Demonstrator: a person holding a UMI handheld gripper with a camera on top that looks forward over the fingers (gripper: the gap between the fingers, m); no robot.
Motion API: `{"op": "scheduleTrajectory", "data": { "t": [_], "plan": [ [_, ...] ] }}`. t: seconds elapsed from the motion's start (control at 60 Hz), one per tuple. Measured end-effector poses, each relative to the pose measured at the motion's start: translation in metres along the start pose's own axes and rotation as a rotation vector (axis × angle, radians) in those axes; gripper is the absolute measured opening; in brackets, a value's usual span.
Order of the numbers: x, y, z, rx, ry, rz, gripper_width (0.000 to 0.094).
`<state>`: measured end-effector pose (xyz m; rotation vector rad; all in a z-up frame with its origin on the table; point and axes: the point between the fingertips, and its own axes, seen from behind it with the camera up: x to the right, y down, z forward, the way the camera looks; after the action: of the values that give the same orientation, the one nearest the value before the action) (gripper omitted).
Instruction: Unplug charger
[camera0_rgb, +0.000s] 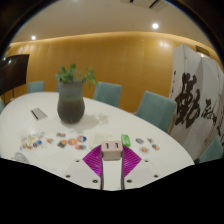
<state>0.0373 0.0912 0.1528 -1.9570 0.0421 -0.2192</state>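
A small white charger block (111, 151) with two dark slots on its face sits between my gripper's (111, 160) magenta pads (96, 158). Both fingers press on its sides and hold it above the white oval table (60, 160). No cable or socket shows on it.
A grey pot with a green plant (71, 98) stands at the table's middle back. Small coloured items (68, 140) lie scattered across the table, with a green one (126, 140) just beyond the fingers. Teal chairs (153, 108) ring the table. A white screen with black calligraphy (195, 100) stands at the right.
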Motion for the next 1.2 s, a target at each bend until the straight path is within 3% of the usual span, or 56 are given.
{"op": "scheduleTrajectory", "data": {
  "t": [0.117,0.317,0.433,0.533,1.033,1.2],
  "plan": [
    [0.039,0.091,0.021,-0.184,0.014,-0.063,0.0271],
    [0.055,0.156,0.032,-0.280,-0.019,-0.052,0.0374],
    [0.057,0.156,0.019,-0.281,-0.044,-0.025,0.0536],
    [0.059,0.149,-0.008,-0.284,-0.054,-0.005,0.0887],
    [0.057,0.091,-0.277,-0.176,0.011,0.009,0.0871],
    [0.047,0.088,-0.327,-0.152,0.015,-0.001,0.0870]
  ]
}}
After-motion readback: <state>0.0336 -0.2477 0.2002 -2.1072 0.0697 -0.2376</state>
